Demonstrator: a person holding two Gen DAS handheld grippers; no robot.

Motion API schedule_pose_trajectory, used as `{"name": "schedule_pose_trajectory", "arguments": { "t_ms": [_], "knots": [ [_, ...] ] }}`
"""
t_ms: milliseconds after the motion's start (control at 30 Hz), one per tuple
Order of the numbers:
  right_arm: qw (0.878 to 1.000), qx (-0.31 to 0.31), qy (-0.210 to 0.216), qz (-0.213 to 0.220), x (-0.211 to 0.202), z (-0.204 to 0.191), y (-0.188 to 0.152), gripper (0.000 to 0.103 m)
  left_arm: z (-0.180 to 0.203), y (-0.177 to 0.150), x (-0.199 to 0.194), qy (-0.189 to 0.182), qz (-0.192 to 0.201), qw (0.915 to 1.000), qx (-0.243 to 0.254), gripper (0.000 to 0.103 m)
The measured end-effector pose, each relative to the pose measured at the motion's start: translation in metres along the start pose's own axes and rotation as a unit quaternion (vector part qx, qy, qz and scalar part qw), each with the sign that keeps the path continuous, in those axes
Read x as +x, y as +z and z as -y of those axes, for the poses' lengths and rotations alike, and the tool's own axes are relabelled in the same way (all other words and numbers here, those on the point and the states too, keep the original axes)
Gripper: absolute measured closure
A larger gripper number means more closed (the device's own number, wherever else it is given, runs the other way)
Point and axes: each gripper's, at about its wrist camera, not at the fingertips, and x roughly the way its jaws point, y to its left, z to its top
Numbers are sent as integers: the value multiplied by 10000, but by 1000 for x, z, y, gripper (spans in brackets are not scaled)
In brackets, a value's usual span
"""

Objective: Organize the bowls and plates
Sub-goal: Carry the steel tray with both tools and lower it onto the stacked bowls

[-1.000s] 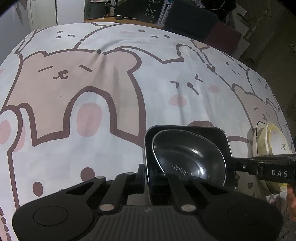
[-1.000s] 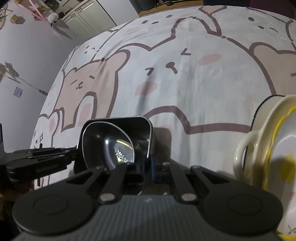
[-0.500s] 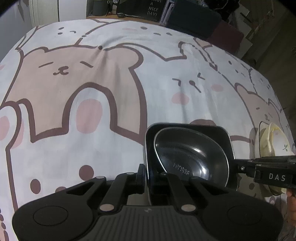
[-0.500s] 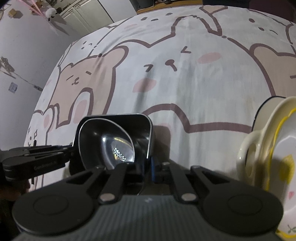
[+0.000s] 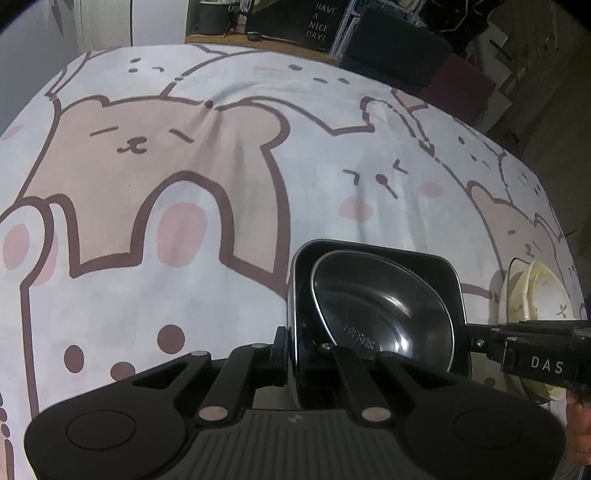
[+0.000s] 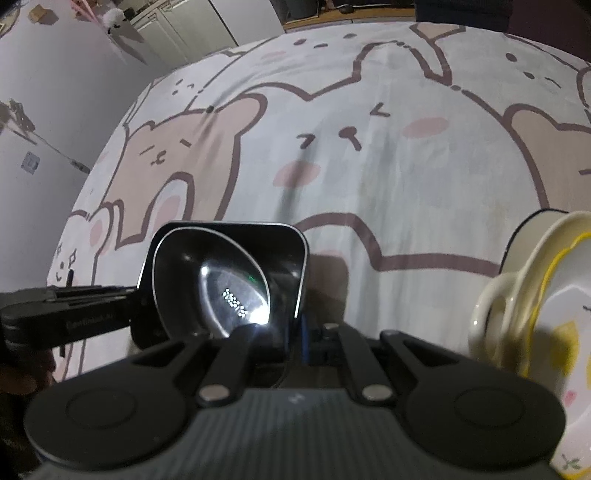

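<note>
1. The left hand-held gripper (image 5: 293, 354) is clamped on the near rim of a black square tray (image 5: 448, 267); its jaws pinch the thin wall.
2. The right hand-held gripper (image 6: 295, 338) is closed on the same tray (image 6: 236, 227), at its opposite side, so both grip one thing between them.
3. Inside the tray sits a steel bowl (image 5: 384, 306), tilted against one side. The tray appears lifted a little above the bed (image 5: 184, 258), with its shadow on the sheet beyond it.
4. The left view shows embossed lettering on the bowl's floor; in the right view the same spot is a bright glare on the bowl (image 6: 221, 280) and the letters cannot be read.
5. The left view shows the right gripper's arm (image 5: 532, 354) coming in from the right with "DAS" on it; the right view shows the left gripper (image 6: 74, 317) from the left, its print blurred.
6. A stack of cream dishes (image 5: 535, 291) lies on the bed to the right. Only the right view shows the looped handle (image 6: 495, 314) and yellow rim (image 6: 550, 273) up close.
7. Only the left view shows a dark sign reading "HAVE A NICE DAY!" (image 5: 317, 22) past the bed; only the right view shows white cabinet doors (image 6: 207, 26).
</note>
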Motion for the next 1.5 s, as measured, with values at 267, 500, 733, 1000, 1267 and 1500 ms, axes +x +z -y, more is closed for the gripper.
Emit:
{"name": "schedule_pose_trajectory", "arguments": {
  "t_ms": [267, 500, 733, 1000, 1267, 1500],
  "knots": [
    [9994, 52, 28, 328, -30, 7, 1, 96, 26, 5, -24, -21, 316, 9995, 69, 97],
    [9967, 186, 35, 795, -77, 24, 0, 96, 65, 9, -45, -168, 682, 9974, 166, 97],
    [9915, 349, 6, 1252, -126, 51, -6, 97, 103, 5, -62, -366, 922, 9946, 288, 96],
    [9861, 499, -81, 1583, -169, 78, -21, 97, 142, 0, -69, -549, 1065, 9918, 439, 96],
    [9817, 653, -199, 1775, -190, 108, -36, 97, 179, -4, -65, -762, 1071, 9893, 635, 96],
    [9778, 852, -298, 1892, -207, 136, -50, 97, 210, -5, -56, -933, 1015, 9870, 825, 95]
  ]
}}
